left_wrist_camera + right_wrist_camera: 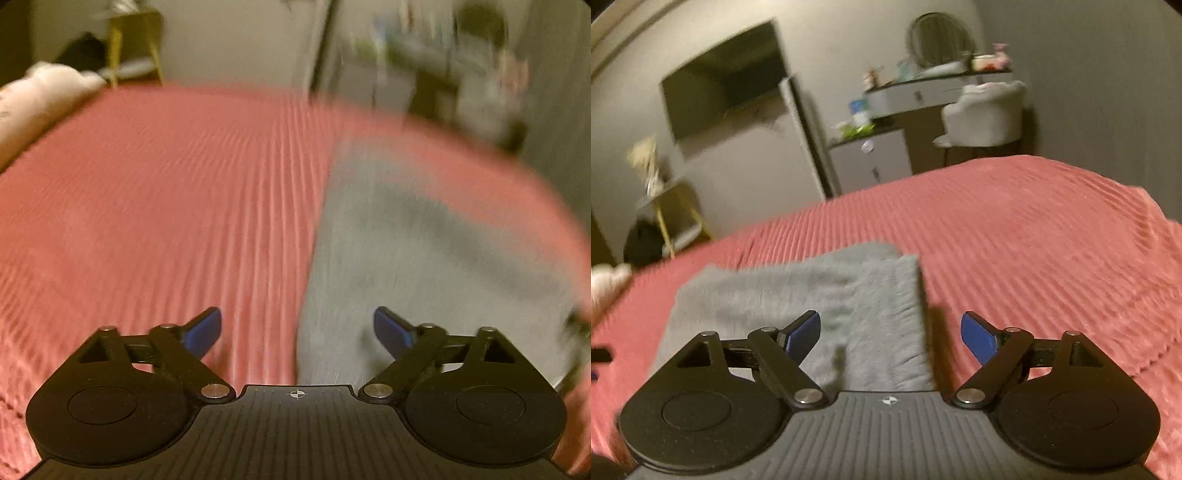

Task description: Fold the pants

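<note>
Grey pants (798, 295) lying folded on the pink ribbed bedspread (1034, 240), lower left of centre in the right wrist view, one layer stacked on another with a straight edge down the right side. Same pants (406, 251) pretty blurry in the left wrist view, running from lower centre up toward the right. Right tool (891, 334) spread wide, blue pads (977, 338) clear of the cloth, nothing pinched, just hanging above the near end of the fabric. Left tool (297, 330) spread wide too, nothing between the pads, sitting over the left edge of the pants. Further out: white dresser (871, 162) and pale chair (986, 114) upper centre, yellow-legged side table (676, 218) at far left, something pale and fluffy (40, 92) upper left on the bed.
</note>
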`<state>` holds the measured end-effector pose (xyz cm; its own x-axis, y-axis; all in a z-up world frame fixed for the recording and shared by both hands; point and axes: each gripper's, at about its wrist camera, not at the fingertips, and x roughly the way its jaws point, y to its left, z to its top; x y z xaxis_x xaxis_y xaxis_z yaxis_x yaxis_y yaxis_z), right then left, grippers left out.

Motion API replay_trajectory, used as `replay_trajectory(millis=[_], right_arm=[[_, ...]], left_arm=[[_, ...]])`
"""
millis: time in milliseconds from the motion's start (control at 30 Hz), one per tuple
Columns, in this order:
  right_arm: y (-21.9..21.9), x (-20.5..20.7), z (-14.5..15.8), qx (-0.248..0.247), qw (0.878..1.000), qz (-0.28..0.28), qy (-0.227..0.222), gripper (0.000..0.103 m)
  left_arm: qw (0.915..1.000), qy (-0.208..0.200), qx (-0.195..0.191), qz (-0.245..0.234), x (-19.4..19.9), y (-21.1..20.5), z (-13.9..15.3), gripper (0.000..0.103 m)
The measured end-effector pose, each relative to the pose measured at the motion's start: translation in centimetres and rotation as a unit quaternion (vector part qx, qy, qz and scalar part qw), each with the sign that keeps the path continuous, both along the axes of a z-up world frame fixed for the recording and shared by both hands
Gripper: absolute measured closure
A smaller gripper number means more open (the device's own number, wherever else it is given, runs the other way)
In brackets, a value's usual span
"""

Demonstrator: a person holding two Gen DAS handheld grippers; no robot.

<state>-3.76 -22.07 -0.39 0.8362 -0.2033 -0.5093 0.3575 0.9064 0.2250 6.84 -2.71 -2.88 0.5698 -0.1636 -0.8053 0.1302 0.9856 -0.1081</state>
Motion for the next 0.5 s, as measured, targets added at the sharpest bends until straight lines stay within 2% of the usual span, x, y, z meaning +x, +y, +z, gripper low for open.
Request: replay_trajectory(millis=[33,67,100,133,200,267,300,367,433,500], right_arm=[[0.4,0.5,-0.3,-0.009,1.000,0.008,0.022,0.017],[0.6,1.2,-0.9,-0.024,0.998,0.004,0.058,0.013],[0.5,1.6,-1.5,-0.028,0.996,-0.004,0.084,0.008],[0.1,1.7,-1.7,-0.017,0.996,-0.009,0.090,0.008],[-0.2,1.5,-1.2,-0.008,0.997,-0.020,0.077,0.008],[0.4,0.3,-0.2,-0.034,0.998,-0.030,0.042,0.009],[0.9,-0.3,0.4,-0.045,0.999,-0.020,0.013,0.009],[1.8,-0.8,0.7,-0.052,0.999,0.005,-0.012,0.009],[2.6,0.3,0.0,-0.071,0.997,0.017,0.030,0.009],[3.0,2.0,-1.5,-0.094,0.989,0.005,0.112,0.009]], left_arm=[[0.9989,0.042,0.020,-0.010,0.7,-0.9,-1.6,0.015],[0.9981,0.059,0.019,-0.002,1.1,-0.9,-2.1,0.013],[0.9986,0.052,0.011,0.006,1.2,-0.5,-1.8,0.011],[0.9987,0.050,0.000,0.007,1.2,-0.1,-1.6,0.012],[0.9978,0.061,-0.020,0.013,1.3,0.8,-1.9,0.012],[0.9967,0.068,-0.036,0.025,1.4,1.5,-2.1,0.012],[0.9969,0.067,-0.034,0.024,1.4,1.5,-2.1,0.011],[0.9978,0.062,-0.019,0.017,1.5,1.1,-2.0,0.011],[0.9986,0.051,-0.007,0.011,1.3,0.7,-1.8,0.011],[0.9995,0.030,-0.004,0.009,0.7,0.4,-1.0,0.017]])
